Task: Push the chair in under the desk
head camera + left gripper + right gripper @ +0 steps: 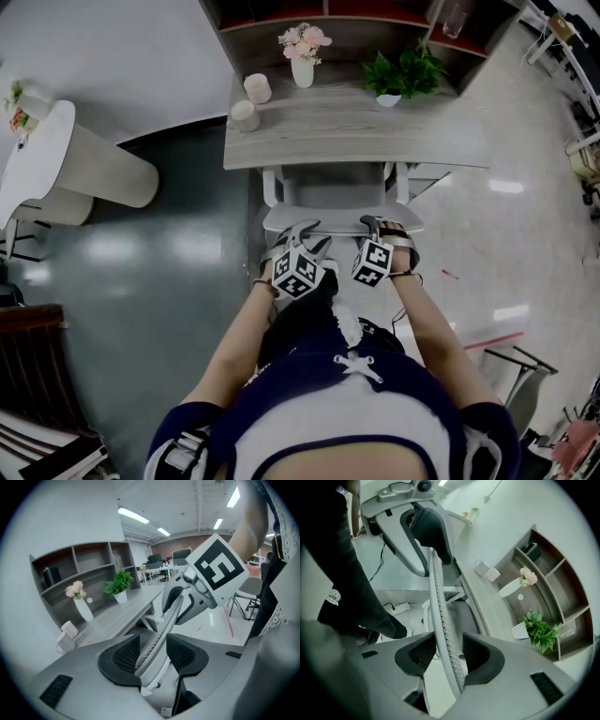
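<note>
A white mesh-backed chair (pixel 337 199) stands tucked at the grey wooden desk (pixel 375 136), its seat mostly beneath the top. Both grippers sit on the top edge of its backrest (pixel 339 221). My left gripper (pixel 305 236) straddles that edge on the left; in the left gripper view the backrest rim (pixel 161 634) runs between the open jaws of the left gripper (pixel 153 645) with slim gaps beside the pads. My right gripper (pixel 375 227) straddles it on the right; there the rim (pixel 440 620) passes between the right gripper (pixel 447 643), and the pads stand off it.
On the desk are a vase of pink flowers (pixel 303 56), a potted plant (pixel 403 75) and two pale cups (pixel 246 114). A shelf unit (pixel 356 19) rises behind it. A round white table (pixel 42 155) stands left, a folding chair frame (pixel 520 361) right.
</note>
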Action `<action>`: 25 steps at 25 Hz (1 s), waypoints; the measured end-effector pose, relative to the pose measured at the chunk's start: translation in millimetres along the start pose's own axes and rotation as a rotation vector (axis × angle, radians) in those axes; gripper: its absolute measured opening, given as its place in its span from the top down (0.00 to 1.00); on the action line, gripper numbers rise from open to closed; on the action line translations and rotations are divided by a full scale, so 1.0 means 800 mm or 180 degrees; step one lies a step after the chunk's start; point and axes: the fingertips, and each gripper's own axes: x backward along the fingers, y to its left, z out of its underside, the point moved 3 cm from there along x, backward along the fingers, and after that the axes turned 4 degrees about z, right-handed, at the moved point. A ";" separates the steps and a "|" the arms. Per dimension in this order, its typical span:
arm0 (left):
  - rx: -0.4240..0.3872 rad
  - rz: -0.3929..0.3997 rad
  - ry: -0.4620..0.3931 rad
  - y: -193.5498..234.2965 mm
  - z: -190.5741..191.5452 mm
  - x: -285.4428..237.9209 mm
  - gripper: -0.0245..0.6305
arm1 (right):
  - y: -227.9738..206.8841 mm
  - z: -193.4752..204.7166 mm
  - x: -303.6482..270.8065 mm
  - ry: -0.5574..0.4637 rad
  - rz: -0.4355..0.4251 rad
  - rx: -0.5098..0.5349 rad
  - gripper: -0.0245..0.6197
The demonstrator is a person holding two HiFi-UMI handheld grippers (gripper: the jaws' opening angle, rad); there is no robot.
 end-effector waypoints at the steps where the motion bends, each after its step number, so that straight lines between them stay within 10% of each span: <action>1: 0.0104 -0.0077 -0.0104 0.002 -0.005 0.008 0.69 | -0.001 0.001 0.009 -0.0042 0.0023 -0.0072 0.73; 10: 0.0908 -0.0260 -0.0689 0.003 -0.050 0.055 0.82 | -0.040 -0.034 0.108 -0.1271 -0.0067 -0.2272 0.73; 25: 0.1333 -0.0429 -0.1463 -0.053 -0.105 0.117 0.95 | -0.028 -0.073 0.221 -0.2428 0.0322 -0.2831 0.93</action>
